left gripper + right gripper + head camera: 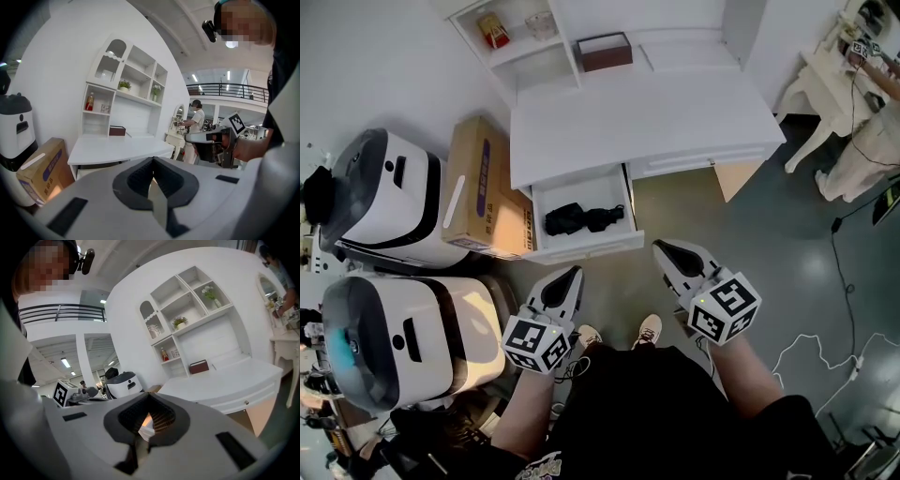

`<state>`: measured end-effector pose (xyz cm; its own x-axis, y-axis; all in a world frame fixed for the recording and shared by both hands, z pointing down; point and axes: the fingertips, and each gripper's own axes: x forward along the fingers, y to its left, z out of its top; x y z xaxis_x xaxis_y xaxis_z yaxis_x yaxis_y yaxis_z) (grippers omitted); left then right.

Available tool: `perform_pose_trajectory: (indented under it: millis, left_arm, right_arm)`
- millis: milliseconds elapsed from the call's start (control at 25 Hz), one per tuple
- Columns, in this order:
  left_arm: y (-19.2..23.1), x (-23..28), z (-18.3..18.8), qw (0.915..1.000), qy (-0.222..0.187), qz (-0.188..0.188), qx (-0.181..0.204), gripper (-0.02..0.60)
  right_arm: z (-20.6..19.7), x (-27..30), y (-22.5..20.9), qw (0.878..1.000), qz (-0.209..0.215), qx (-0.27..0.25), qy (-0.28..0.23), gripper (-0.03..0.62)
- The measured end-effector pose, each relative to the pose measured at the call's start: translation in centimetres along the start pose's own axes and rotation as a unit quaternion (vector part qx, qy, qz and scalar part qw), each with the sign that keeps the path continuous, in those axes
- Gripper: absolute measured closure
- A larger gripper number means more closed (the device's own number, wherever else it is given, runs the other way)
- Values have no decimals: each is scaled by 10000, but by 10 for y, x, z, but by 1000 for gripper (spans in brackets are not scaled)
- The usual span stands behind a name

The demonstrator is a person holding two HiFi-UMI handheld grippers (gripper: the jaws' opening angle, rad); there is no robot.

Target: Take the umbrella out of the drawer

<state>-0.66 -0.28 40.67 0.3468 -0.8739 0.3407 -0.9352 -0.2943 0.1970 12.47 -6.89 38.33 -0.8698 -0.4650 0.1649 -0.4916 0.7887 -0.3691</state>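
A folded black umbrella (581, 218) lies in the open white drawer (584, 250) under the left end of the white desk (637, 122). My left gripper (574, 273) hovers just in front of the drawer's front panel, jaws shut and empty. To its right, my right gripper (661, 247) points at the desk beside the drawer, also shut and empty. In the left gripper view the left gripper (152, 182) shows its pads together, with the desk (117, 149) ahead. The right gripper (145, 428) faces the desk (234, 380) in its own view. The umbrella is hidden in both gripper views.
A cardboard box (483, 187) stands against the drawer's left side. Two white domed machines (389, 197) (394, 337) crowd the left. A brown box (605, 52) sits at the desk's back under shelves. A white cable (806, 352) lies on the floor at right.
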Motion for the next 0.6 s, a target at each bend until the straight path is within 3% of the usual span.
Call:
perform_pose_trajectory:
  millis: [600]
  left_arm:
    - [11,43,6,9992,308,-143,213,577]
  right_arm:
    - [-2,3,-34,9996,-213,170,-7,591]
